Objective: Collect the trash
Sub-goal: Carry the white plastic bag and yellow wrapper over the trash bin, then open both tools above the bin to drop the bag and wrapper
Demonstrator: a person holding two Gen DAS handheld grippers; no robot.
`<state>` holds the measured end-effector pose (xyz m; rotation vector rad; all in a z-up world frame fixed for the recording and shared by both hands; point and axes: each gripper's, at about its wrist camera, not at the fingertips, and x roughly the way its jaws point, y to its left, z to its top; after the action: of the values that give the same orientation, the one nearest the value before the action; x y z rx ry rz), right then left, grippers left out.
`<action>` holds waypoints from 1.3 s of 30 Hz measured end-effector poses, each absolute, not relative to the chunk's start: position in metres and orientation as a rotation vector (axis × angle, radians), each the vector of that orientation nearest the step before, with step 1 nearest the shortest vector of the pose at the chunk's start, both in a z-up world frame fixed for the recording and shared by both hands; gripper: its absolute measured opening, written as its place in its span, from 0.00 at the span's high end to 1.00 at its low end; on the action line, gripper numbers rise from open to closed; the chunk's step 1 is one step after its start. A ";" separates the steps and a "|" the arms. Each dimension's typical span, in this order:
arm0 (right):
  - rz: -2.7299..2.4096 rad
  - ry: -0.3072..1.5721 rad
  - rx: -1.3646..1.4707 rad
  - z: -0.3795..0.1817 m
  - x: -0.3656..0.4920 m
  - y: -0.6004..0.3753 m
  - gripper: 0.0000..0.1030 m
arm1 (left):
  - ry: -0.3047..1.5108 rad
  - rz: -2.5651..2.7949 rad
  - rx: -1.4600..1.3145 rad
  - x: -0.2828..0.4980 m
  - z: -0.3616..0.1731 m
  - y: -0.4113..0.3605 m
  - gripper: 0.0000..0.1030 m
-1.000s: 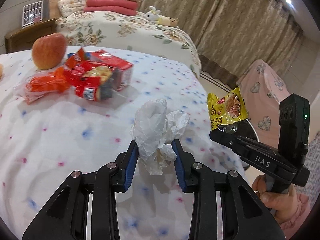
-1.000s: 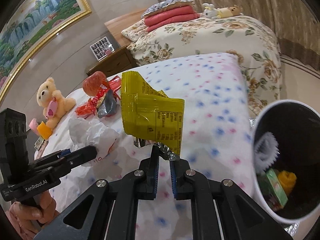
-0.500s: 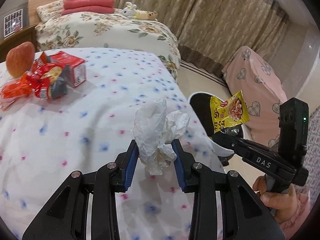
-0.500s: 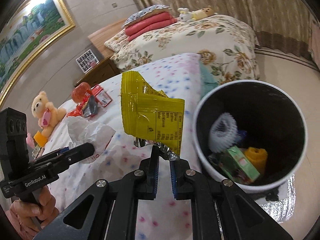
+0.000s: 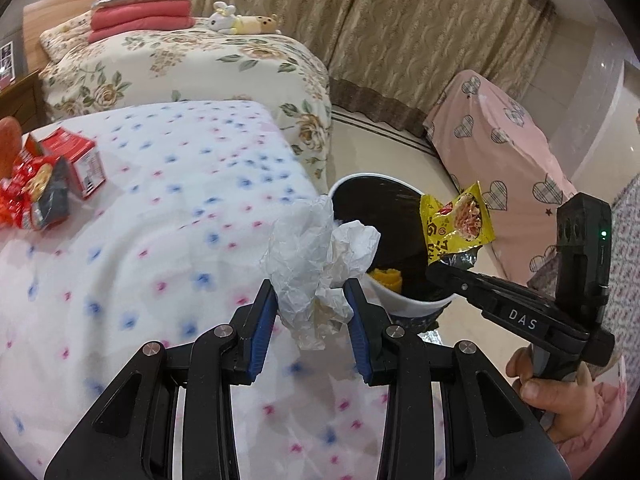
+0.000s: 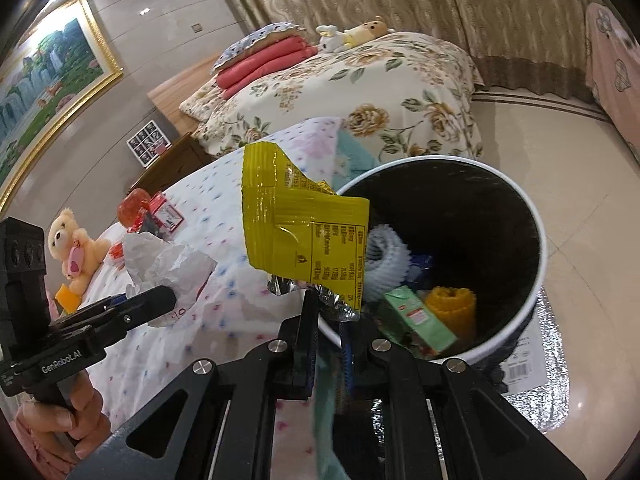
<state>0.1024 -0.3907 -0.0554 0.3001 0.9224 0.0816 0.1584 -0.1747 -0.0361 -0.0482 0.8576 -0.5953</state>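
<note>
My left gripper (image 5: 312,306) is shut on a crumpled white paper wad (image 5: 316,256) and holds it above the bed's edge, beside the bin. My right gripper (image 6: 330,312) is shut on a torn yellow snack wrapper (image 6: 304,228), held over the near rim of the round white trash bin (image 6: 536,240). The bin's dark inside holds a green carton (image 6: 420,320), a yellow item (image 6: 452,306) and a white ribbed thing (image 6: 384,256). In the left wrist view the wrapper (image 5: 456,224) and right gripper (image 5: 444,270) hang over the bin (image 5: 408,304).
Red snack packets and a red box (image 5: 76,160) lie with an apple (image 5: 10,144) at the far left of the dotted bedspread (image 5: 160,240). A teddy bear (image 6: 74,240) sits further back. A floral bed (image 5: 200,68) and a pink covered chair (image 5: 504,140) flank the floor.
Both grippers have swung right from over the bed toward the bin, keeping hold of their trash. The wrapper is now over the bin's rim and the paper wad is next to it.
</note>
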 end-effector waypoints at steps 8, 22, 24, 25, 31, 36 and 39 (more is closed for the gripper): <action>0.046 0.923 0.309 -0.056 0.102 -0.411 0.90 | 0.856 -0.619 -0.017 0.166 -0.033 -0.200 0.68; 0.007 0.945 0.327 -0.063 0.110 -0.434 0.90 | 0.867 -0.645 0.017 0.173 -0.035 -0.229 0.68; 0.004 0.947 0.330 -0.065 0.111 -0.437 0.90 | 0.869 -0.647 0.023 0.175 -0.036 -0.233 0.68; 0.004 0.949 0.332 -0.066 0.111 -0.438 0.90 | 0.871 -0.648 0.026 0.176 -0.036 -0.235 0.68; 0.000 0.955 0.342 -0.067 0.115 -0.444 0.90 | 0.874 -0.656 0.042 0.179 -0.036 -0.247 0.68; -0.005 0.960 0.358 -0.067 0.117 -0.449 0.90 | 0.872 -0.660 0.059 0.182 -0.036 -0.256 0.68; -0.008 0.965 0.360 -0.068 0.121 -0.451 0.90 | 0.879 -0.657 0.063 0.185 -0.037 -0.260 0.68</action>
<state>0.1207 -0.4510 -0.0677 0.3600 0.9646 -0.0076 0.1854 -0.2600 -0.0370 0.0627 0.8789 -0.6570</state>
